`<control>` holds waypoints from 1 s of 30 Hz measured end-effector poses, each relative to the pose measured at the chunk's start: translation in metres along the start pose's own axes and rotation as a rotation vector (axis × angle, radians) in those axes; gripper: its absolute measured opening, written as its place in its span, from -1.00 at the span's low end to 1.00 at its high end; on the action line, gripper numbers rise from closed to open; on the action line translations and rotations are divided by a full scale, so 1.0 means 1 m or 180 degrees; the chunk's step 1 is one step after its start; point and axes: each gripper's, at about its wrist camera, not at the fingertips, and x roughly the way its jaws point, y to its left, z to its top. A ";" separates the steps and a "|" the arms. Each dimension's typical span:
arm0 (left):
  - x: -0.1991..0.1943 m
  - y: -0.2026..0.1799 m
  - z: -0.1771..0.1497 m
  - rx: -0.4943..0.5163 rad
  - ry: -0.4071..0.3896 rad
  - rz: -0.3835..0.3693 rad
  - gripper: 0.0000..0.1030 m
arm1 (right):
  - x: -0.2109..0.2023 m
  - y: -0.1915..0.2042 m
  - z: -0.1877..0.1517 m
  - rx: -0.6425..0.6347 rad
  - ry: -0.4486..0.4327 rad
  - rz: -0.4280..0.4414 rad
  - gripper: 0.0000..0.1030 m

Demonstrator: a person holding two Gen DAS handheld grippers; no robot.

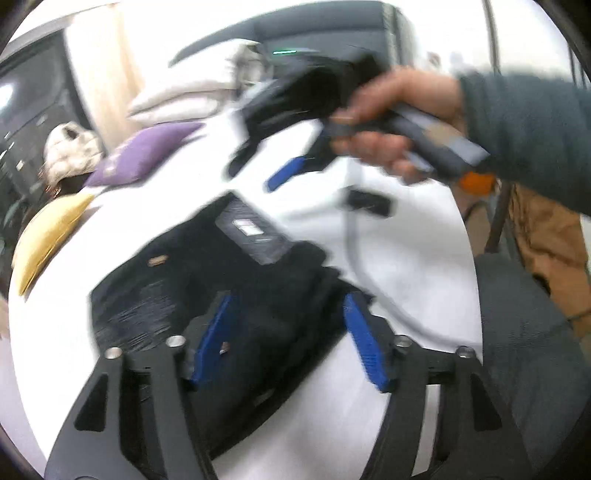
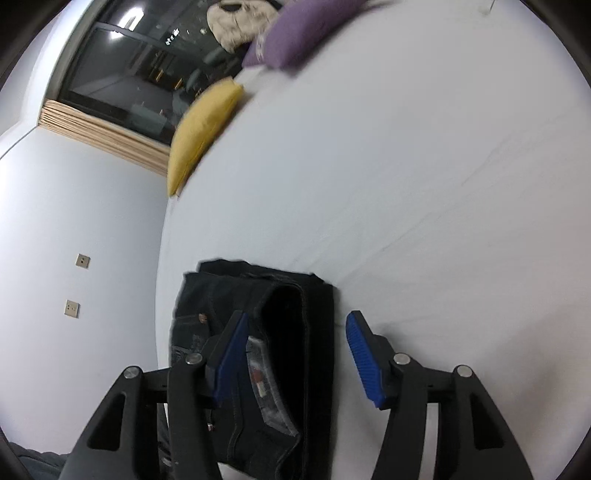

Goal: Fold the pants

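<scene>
Fingers point(image 2: 236, 354): both pairs are standing open, gripping nothing | pants point(image 2: 280, 354): folded, lying on the bed point(image 2: 406, 184), long axis running 12-to-6 | right gripper point(image 2: 295, 350) is sitting nearer.

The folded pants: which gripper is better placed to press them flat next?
Probably the left gripper: its open jaws sit directly over the pants. The right gripper, also open, straddles only their edge.

Under me spreads a bed point(image 2: 388, 184) with a plain white sheet. Folded dark pants point(image 2: 266, 332) lie flat on it near its edge. Farther along that edge I see a yellow cushion point(image 2: 203, 125) and a purple cushion point(image 2: 306, 26) resting on the sheet, well apart from the pants.
</scene>
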 end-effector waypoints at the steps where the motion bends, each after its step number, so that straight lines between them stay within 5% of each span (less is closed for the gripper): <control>1: -0.010 0.016 -0.003 -0.0146 -0.0040 0.0054 0.27 | -0.007 0.011 -0.005 -0.0046 -0.0062 0.0160 0.15; 5: -0.010 0.100 -0.017 -0.0851 0.0029 0.0214 0.27 | 0.000 0.044 -0.041 -0.0162 0.0008 0.0785 0.14; 8: 0.006 0.134 -0.033 -0.1163 0.0123 0.0120 0.27 | 0.021 0.042 -0.077 -0.0093 0.0174 0.0924 0.11; 9: 0.021 0.136 -0.039 -0.1149 0.0301 0.0080 0.27 | 0.036 0.031 -0.093 -0.0018 0.0325 0.0755 0.10; 10: 0.037 0.142 -0.043 -0.1141 0.0475 0.0017 0.27 | 0.048 0.016 -0.105 0.0075 0.0455 0.0508 -0.03; 11: 0.049 0.144 -0.054 -0.1192 0.0572 -0.0042 0.27 | 0.055 -0.006 -0.113 0.0269 0.0472 0.0449 -0.70; 12: 0.054 0.150 -0.061 -0.1269 0.0534 -0.0071 0.26 | 0.055 -0.019 -0.115 0.0401 0.0428 0.0454 -1.00; 14: 0.051 0.154 -0.064 -0.1247 0.0455 -0.0058 0.27 | 0.040 -0.042 -0.114 0.0677 0.0258 0.0615 -1.00; 16: 0.038 0.160 -0.060 -0.1294 0.0438 -0.0083 0.27 | 0.026 -0.030 -0.105 0.0466 0.0213 0.0490 -0.90; 20: 0.006 0.170 -0.053 -0.1347 0.0043 -0.0034 0.27 | 0.005 0.015 -0.056 0.0149 -0.0116 0.0989 -0.18; 23: 0.025 0.177 -0.059 -0.1392 0.0234 -0.0023 0.27 | 0.036 0.044 -0.014 -0.0024 -0.0072 0.1076 0.08; 25: 0.041 0.180 -0.068 -0.1542 0.0375 -0.0076 0.28 | 0.069 0.043 0.004 -0.0012 0.0055 0.0850 0.30; 27: 0.045 0.187 -0.073 -0.1662 0.0352 -0.0131 0.28 | 0.108 0.015 0.017 0.0276 0.0247 0.0453 0.15; 28: 0.042 0.190 -0.072 -0.1687 0.0363 -0.0149 0.28 | 0.108 0.005 0.020 0.0390 0.0205 0.0429 -0.29; 30: 0.027 0.199 -0.069 -0.1750 0.0289 -0.0175 0.28 | 0.091 0.004 0.024 0.0450 0.0060 0.0443 -0.43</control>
